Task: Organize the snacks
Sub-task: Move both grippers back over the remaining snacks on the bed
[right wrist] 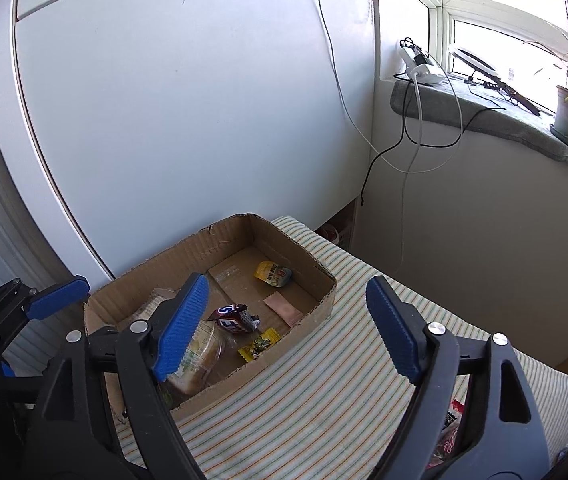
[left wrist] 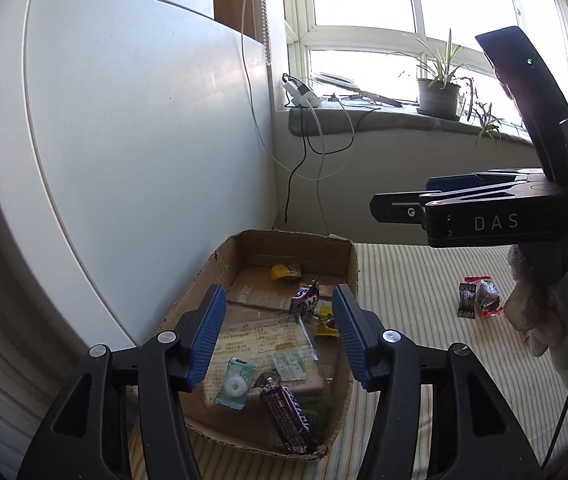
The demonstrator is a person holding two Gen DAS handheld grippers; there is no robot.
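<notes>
Both tools gaping and empty, left tool [left wrist: 277, 334] over box [left wrist: 350, 264], right tool [right wrist: 288, 330] partly hiding bread pack [right wrist: 199, 350]

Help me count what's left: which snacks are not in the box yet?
The red and black packets lying together on the striped cloth, right of the cardboard box; every other snack sits inside it.

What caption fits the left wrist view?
Left gripper, fingers open and empty, above the cardboard box of snacks; two wrapped snacks wait on the striped cloth.
</notes>
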